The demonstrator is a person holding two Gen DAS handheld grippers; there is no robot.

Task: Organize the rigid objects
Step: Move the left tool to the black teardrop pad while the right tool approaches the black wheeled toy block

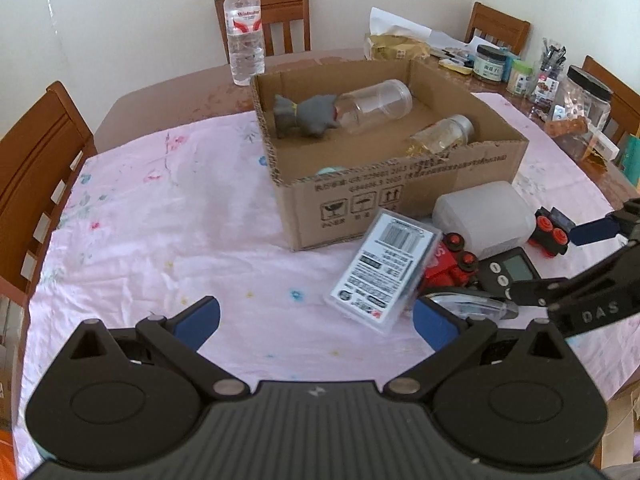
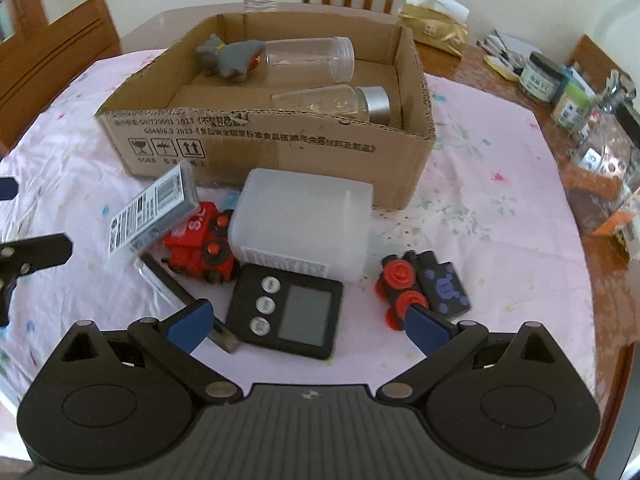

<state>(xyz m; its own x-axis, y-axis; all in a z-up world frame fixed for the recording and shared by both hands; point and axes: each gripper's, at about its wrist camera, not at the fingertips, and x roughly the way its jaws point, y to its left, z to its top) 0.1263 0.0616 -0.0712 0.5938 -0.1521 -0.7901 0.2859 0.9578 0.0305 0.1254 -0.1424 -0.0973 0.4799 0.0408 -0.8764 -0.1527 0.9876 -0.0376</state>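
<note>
A cardboard box (image 1: 404,196) (image 2: 280,148) on the pink cloth holds a grey toy (image 1: 308,114) (image 2: 232,56), a clear jar (image 1: 376,106) (image 2: 312,58) and a silver-capped bottle (image 1: 444,134) (image 2: 332,102). In front of it lie a clear card case (image 1: 382,268) (image 2: 154,206), a red toy train (image 1: 450,262) (image 2: 200,246), a white plastic tub (image 1: 484,214) (image 2: 304,220), a black timer (image 1: 510,270) (image 2: 286,314), a black toy engine (image 1: 550,232) (image 2: 420,284) and a clear pen case (image 1: 472,304) (image 2: 176,286). My left gripper (image 1: 316,322) is open just left of the card case. My right gripper (image 2: 306,326) is open over the timer.
A water bottle (image 1: 244,30) stands behind the box. Jars, packets and papers (image 1: 520,76) (image 2: 580,112) crowd the right side of the table. Wooden chairs (image 1: 36,176) surround it. Bare pink cloth (image 1: 160,216) lies left of the box.
</note>
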